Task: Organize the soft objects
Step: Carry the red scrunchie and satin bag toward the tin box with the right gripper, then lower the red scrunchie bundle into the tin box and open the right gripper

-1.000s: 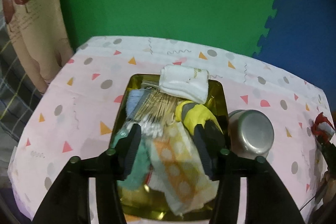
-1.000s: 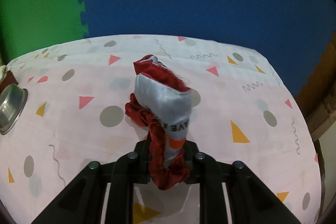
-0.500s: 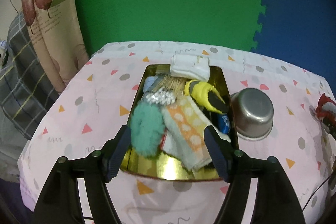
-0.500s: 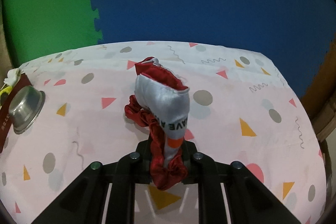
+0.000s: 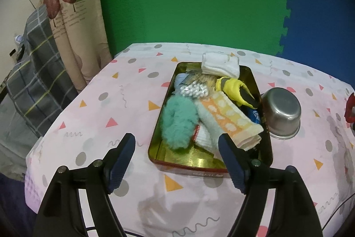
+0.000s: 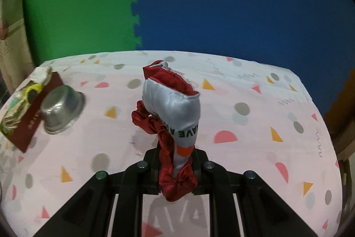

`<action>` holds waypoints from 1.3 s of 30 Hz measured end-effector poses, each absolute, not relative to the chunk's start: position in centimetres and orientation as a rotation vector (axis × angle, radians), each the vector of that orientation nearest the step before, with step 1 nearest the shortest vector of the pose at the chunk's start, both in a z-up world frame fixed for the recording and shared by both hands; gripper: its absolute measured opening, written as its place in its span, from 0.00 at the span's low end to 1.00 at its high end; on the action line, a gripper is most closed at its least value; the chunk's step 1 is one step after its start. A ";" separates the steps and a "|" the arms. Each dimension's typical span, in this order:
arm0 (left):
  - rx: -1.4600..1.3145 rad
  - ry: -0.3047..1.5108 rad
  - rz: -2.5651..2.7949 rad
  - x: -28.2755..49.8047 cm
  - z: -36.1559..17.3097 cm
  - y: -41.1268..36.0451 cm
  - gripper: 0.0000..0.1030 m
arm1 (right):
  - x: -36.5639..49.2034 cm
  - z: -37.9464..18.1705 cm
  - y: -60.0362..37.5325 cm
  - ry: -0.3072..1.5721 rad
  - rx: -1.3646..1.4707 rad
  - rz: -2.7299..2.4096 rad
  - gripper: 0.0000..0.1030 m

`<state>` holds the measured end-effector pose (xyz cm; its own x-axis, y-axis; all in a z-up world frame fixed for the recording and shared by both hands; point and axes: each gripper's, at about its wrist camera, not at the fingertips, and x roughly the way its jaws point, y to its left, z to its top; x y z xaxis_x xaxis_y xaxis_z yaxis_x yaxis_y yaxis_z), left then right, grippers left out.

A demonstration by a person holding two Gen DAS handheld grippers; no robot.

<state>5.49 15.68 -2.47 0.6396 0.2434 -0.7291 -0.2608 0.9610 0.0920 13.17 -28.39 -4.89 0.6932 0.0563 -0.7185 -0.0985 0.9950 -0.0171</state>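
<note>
The right gripper (image 6: 177, 167), clamped on the red-and-silver cloth (image 6: 172, 110) standing upright at frame centre, has the gold tin (image 6: 33, 119) far toward the left edge, while the left gripper (image 5: 176, 151), jaws opening on nothing, hangs just below that tin

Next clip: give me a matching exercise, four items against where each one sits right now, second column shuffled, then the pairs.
Items:
1. teal fluffy piece
2. steel bowl
3. red and silver satin cloth
4. white folded cloth

Places:
A. upside down on the tablecloth, beside the tin
B. draped over the far rim of the tin
C. pinched in the right tongs
D. lying inside the gold tin, near its left wall

Pairs: 1-D, 2-A, 3-C, 4-B
</note>
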 end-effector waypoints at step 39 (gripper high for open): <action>-0.062 0.836 0.399 2.2 -3.4 19.8 0.80 | 13.6 -0.3 -0.7 0.770 -0.153 0.553 0.16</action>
<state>2.16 19.82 -3.43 0.6010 0.3197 -0.7325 -0.3680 0.9243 0.1014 13.64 -0.73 -0.29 0.5844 0.4170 -0.6961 -0.5261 0.8478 0.0662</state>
